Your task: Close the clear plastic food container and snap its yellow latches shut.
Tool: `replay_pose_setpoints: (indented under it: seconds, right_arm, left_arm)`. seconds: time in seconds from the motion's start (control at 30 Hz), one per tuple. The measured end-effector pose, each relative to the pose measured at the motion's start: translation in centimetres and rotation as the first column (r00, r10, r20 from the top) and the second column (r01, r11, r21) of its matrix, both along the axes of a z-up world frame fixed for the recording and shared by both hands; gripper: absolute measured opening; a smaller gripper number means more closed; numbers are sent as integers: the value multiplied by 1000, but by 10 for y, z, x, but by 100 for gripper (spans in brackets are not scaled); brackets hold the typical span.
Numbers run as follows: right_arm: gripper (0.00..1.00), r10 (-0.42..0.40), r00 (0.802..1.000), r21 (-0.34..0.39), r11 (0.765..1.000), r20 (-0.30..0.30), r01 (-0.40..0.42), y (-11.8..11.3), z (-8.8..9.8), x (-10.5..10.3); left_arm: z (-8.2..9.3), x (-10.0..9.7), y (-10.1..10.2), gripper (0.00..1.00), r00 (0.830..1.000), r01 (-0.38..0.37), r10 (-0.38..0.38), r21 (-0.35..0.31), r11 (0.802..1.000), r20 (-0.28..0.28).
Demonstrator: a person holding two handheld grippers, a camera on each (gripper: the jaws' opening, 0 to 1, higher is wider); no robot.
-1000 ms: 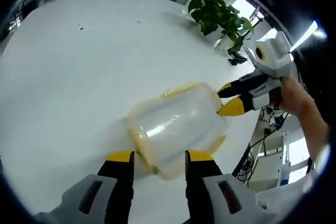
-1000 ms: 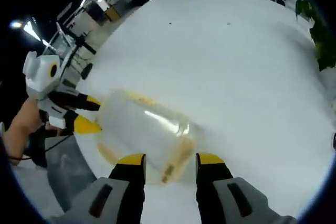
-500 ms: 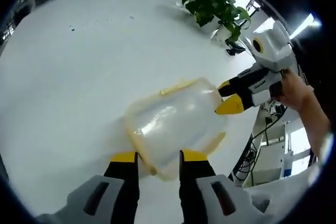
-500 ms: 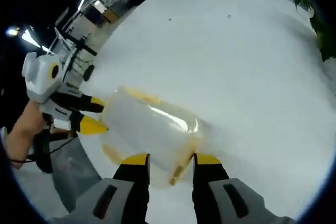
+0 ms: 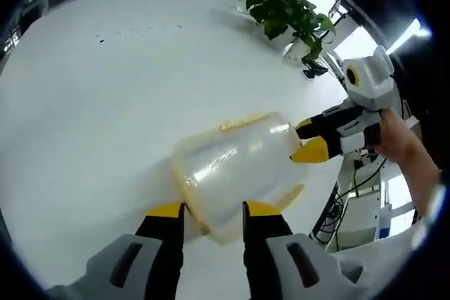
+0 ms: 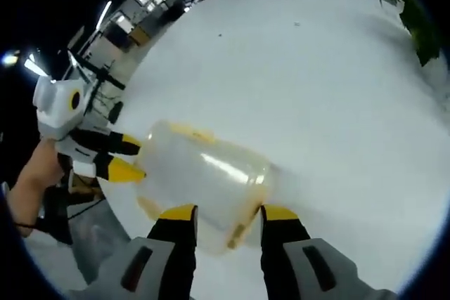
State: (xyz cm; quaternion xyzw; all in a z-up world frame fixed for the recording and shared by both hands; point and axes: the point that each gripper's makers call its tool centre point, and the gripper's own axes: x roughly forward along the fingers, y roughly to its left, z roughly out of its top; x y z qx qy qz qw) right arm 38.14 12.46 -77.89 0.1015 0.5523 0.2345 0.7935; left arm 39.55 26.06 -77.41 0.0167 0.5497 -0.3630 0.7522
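The clear plastic food container (image 5: 235, 170) lies on the white table (image 5: 91, 103), near its edge, held between two grippers that meet it from opposite ends. Against half a second ago it sits much the same between them; in the left gripper view the other gripper's yellow tips have slipped a little lower along the container's far end, and the potted plant (image 5: 288, 12) has shifted with the camera. In the right gripper view the container (image 6: 204, 177) has hardly changed.

There is one container, with yellow latches (image 5: 242, 122) visible along its rim: one on the far long side, one strip at the near end (image 6: 239, 233). Whether they are snapped down cannot be told.

Two grippers are in view. The left gripper (image 5: 211, 210) has its jaws parted, straddling the container's near end. The right gripper (image 6: 228, 211) also has its jaws spread, one on each side of its end of the container.

The table is broad, round-edged and white. An office with desks and ceiling lights lies beyond.
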Motion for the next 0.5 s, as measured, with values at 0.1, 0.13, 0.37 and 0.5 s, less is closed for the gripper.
replay_pose_setpoints:
  seconds: [0.1,0.13,0.37,0.5]
  right_arm:
    - [35,24,1000,-2,1000,4,-24,0,0,-1]
    - [37,33,999,-18,999,15,-33,-2,0,0]
    - [44,73,995,-46,997,74,-69,-8,8,4]
    - [45,109,991,-51,993,72,-106,-8,9,2]
  left_arm:
    - [0,0,-1,31,1000,0,0,-11,1000,3]
    - [0,0,-1,32,1000,1,-1,-15,1000,4]
    - [8,-2,0,30,1000,17,-18,-62,998,-10]
    - [11,1,1,28,999,49,-48,-51,997,25]
